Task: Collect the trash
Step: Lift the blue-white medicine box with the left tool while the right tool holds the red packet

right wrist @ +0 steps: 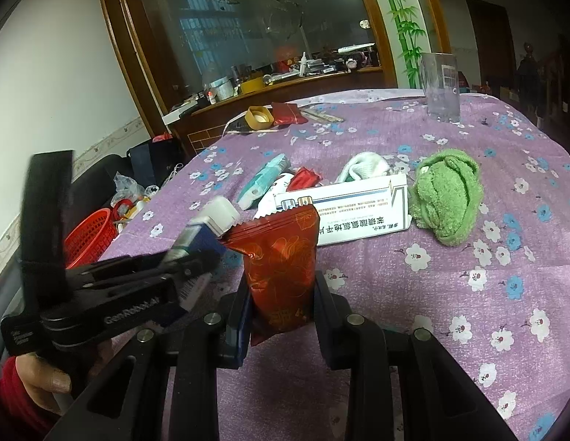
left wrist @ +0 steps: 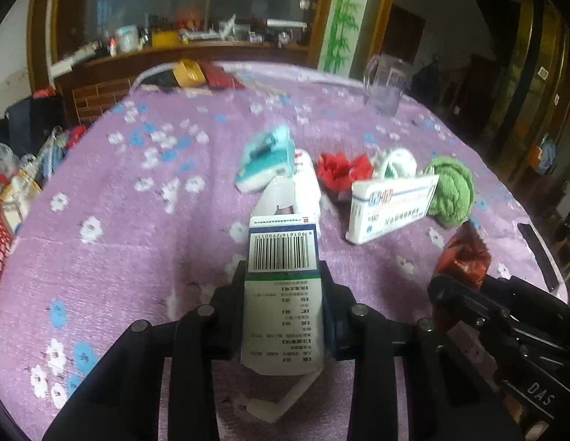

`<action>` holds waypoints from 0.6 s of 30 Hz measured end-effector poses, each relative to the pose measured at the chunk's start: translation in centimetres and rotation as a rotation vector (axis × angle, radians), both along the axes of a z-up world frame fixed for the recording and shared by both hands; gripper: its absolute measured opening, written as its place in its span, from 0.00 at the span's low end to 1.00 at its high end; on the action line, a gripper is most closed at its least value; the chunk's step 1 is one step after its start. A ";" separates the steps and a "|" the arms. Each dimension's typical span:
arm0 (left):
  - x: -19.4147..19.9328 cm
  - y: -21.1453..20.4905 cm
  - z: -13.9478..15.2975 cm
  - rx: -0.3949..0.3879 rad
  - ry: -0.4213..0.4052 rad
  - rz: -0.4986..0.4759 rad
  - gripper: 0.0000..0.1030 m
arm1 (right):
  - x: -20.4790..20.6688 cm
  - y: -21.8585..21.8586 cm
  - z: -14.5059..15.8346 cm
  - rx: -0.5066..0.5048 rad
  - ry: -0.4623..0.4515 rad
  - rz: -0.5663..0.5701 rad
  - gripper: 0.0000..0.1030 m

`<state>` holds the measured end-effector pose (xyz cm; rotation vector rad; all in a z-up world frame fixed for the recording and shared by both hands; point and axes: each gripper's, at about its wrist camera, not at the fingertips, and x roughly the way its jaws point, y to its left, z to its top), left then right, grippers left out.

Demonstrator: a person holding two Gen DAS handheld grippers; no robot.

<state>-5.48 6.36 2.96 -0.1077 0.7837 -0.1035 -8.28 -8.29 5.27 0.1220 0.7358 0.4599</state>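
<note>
My left gripper [left wrist: 283, 275] is shut on a white medicine box with a barcode [left wrist: 283, 250], held end-on above the purple flowered tablecloth [left wrist: 138, 257]. The right gripper [right wrist: 281, 286] is shut on a red foil wrapper [right wrist: 281, 250]. In the right wrist view the left gripper [right wrist: 196, 257] sits close on the left with its box [right wrist: 211, 224]. Loose on the table ahead lie a white and blue medicine box [right wrist: 344, 213], a teal packet [right wrist: 263, 180], a crumpled red wrapper [right wrist: 303, 178], a white sock [right wrist: 366, 165] and a green cloth [right wrist: 446, 194].
A clear glass [right wrist: 441, 88] stands at the table's far right. A yellow lid [right wrist: 261, 115] and a red pouch [right wrist: 288, 114] lie at the far edge. A red basket [right wrist: 90, 235] sits below the table's left side, among bags. A wooden cabinet stands behind.
</note>
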 end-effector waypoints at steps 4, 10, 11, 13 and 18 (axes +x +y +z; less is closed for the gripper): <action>-0.4 -0.4 0.3 0.033 -0.029 0.004 0.32 | -0.1 0.3 0.1 -0.019 -0.010 -0.002 0.31; -0.6 -0.4 0.4 0.031 -0.029 0.020 0.32 | -0.1 0.3 0.1 -0.015 -0.010 -0.007 0.31; -0.6 -0.4 0.5 0.031 -0.030 0.022 0.32 | -0.2 0.4 0.1 -0.015 -0.010 -0.006 0.31; -0.7 -0.3 0.5 0.032 -0.030 0.028 0.32 | -0.2 0.4 0.1 -0.022 -0.011 -0.009 0.31; -1.1 0.2 0.6 0.028 -0.028 0.042 0.32 | 0.1 0.2 0.2 -0.027 -0.011 -0.016 0.31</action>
